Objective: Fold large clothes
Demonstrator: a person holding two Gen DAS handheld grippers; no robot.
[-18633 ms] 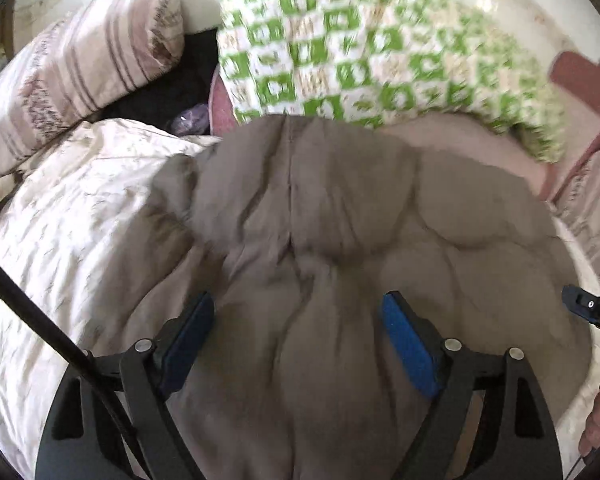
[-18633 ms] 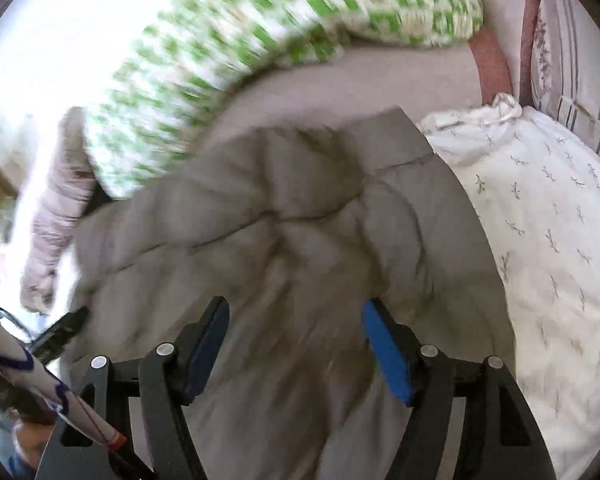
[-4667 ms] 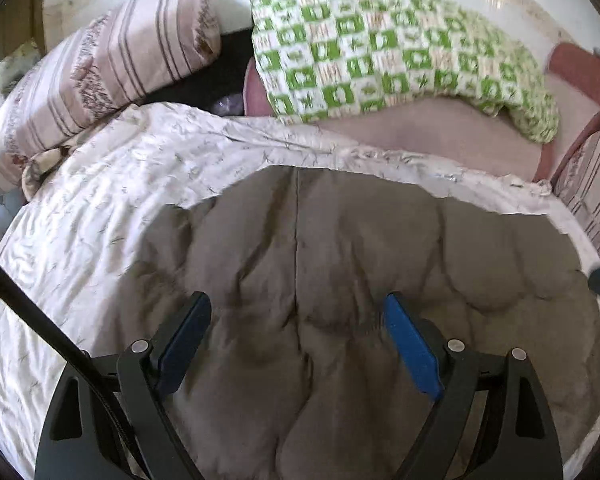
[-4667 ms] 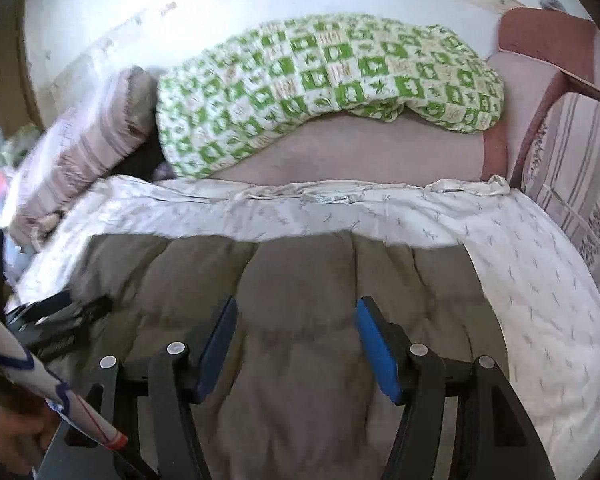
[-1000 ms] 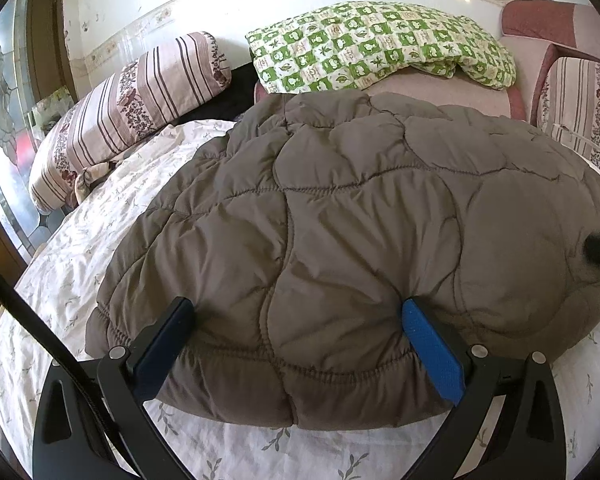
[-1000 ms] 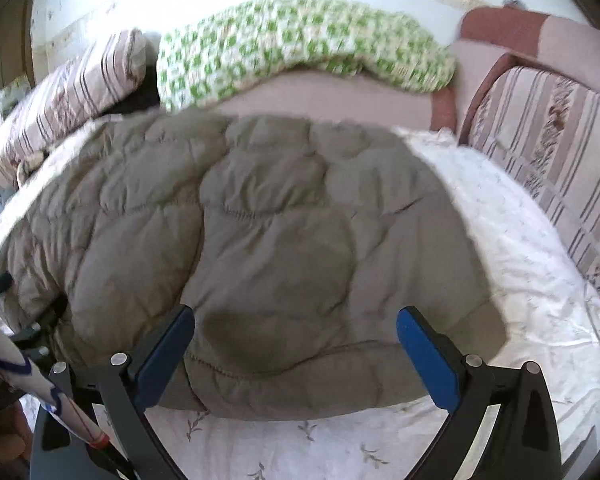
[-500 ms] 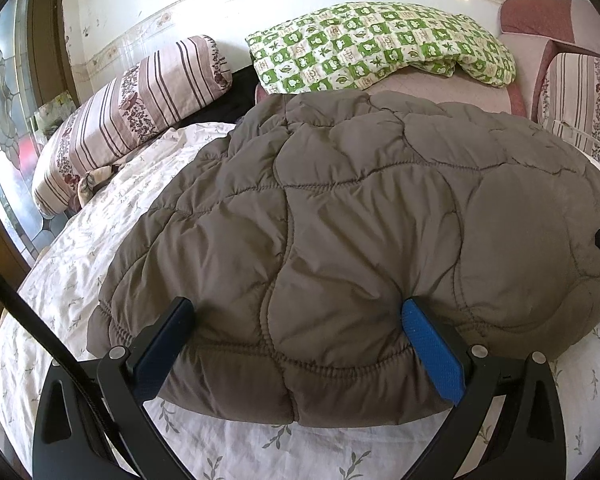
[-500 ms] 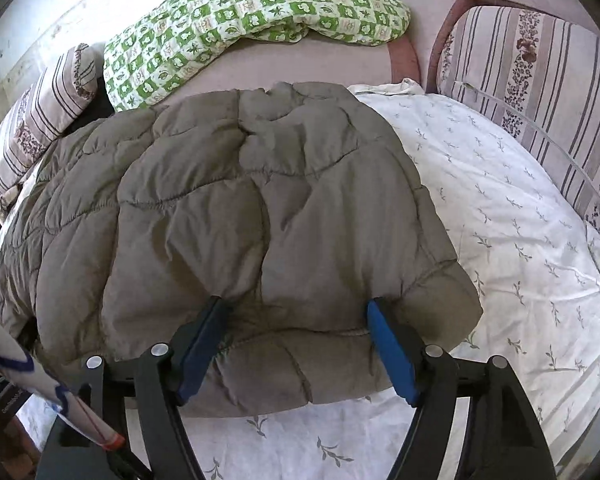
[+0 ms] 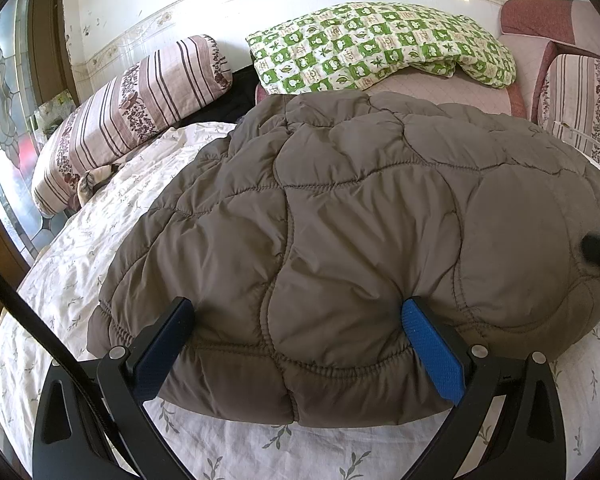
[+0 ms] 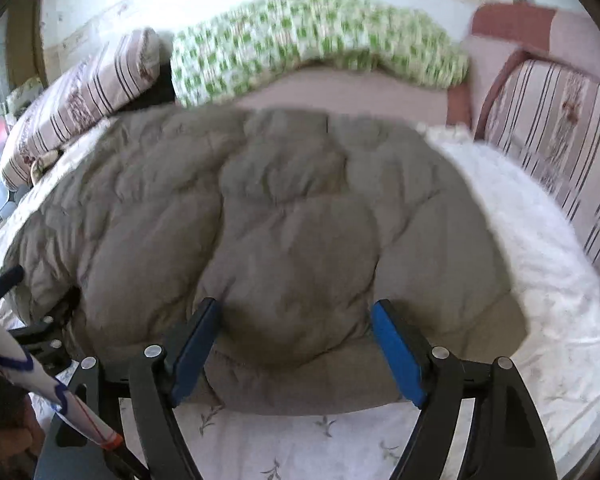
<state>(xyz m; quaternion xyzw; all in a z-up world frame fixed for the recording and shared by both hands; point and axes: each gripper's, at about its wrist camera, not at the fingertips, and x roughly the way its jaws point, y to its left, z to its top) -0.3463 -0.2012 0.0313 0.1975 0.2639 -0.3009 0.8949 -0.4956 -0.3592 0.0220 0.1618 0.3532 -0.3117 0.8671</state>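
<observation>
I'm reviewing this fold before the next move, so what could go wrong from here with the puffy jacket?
1. The brown quilted jacket is thick and springy; both tongs stand open, left tongs and right tongs, so the folded bulk may puff back open.
2. Its near hem is a fat roll, likely hard to pinch.
3. Dragging it may bunch the white sheet.
</observation>
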